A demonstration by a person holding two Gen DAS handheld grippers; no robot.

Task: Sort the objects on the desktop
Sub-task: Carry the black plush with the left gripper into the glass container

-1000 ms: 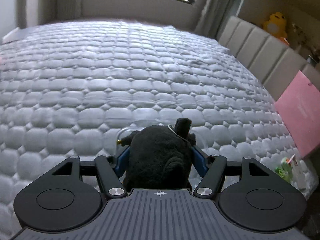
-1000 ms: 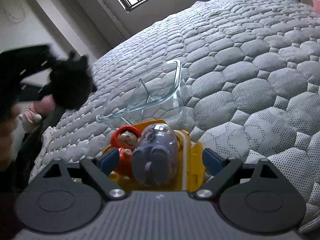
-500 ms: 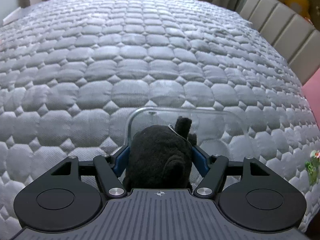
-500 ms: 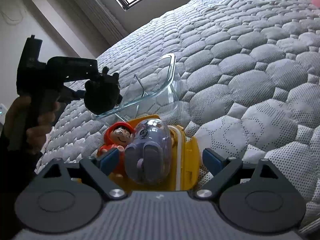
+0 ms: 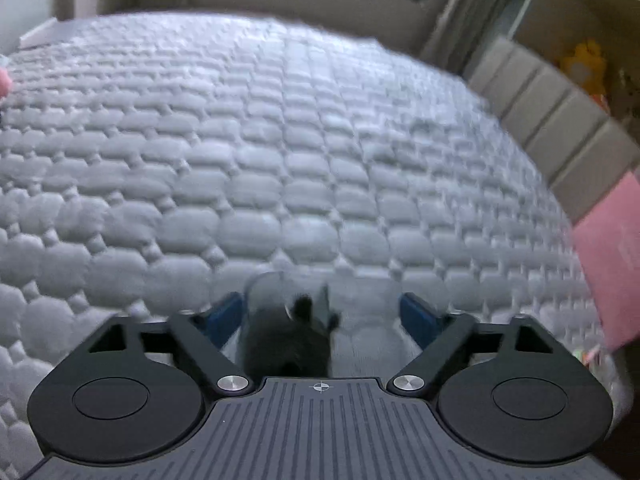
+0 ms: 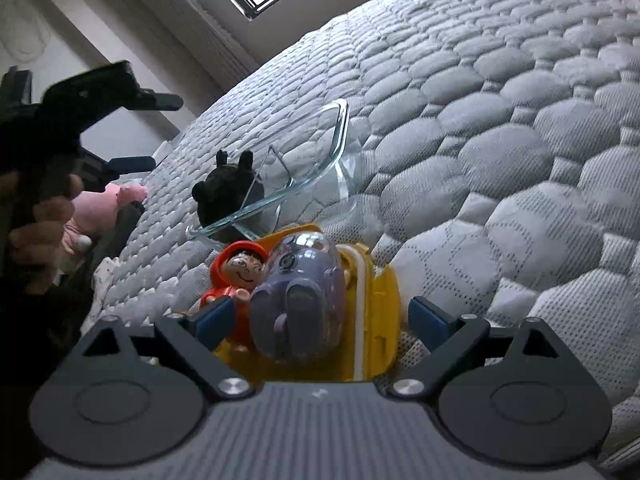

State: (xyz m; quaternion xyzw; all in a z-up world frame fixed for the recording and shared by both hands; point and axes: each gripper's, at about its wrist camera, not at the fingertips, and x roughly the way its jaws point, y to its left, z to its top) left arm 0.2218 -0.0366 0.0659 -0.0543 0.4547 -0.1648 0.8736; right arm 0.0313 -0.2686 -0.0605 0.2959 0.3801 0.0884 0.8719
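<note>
Setting: a bedroom; a bed (image 6: 500,128) under a grey quilted cover carries the items, with a barred window behind it.

Landmark: clear glass dish (image 6: 304,168), lying on the bed cover.

Item 1, black plush toy (image 6: 226,192). A second ago it was clamped in the left claw (image 5: 324,316) and carried in the air. Now it sits in the near left corner of the glass dish, ears up, free of the pads.

Item 2, left claw. Its jaws stand wide apart, holding nothing, and have eased slightly closer in the last half second with nothing pressed between them. From the right wrist view the claw is raised, up and to the left of the dish, in a person's hand (image 6: 40,216).

Item 3, right claw (image 6: 320,316). Unchanged: jaws spread on either side of a yellow toy vehicle (image 6: 380,320) bearing a red-hooded figure (image 6: 236,280) and a purple dome (image 6: 300,300), just in front of the dish. Contact between pads and toy cannot be told.

Reading: one object appears sorted into the dish; the yellow vehicle looks next.

Obscured: the left wrist view is motion-blurred, so the dish there is a faint outline. A pink plush (image 6: 108,208) left of the dish is partly hidden behind the hand. The dish's far compartment is hard to read through the glass.
</note>
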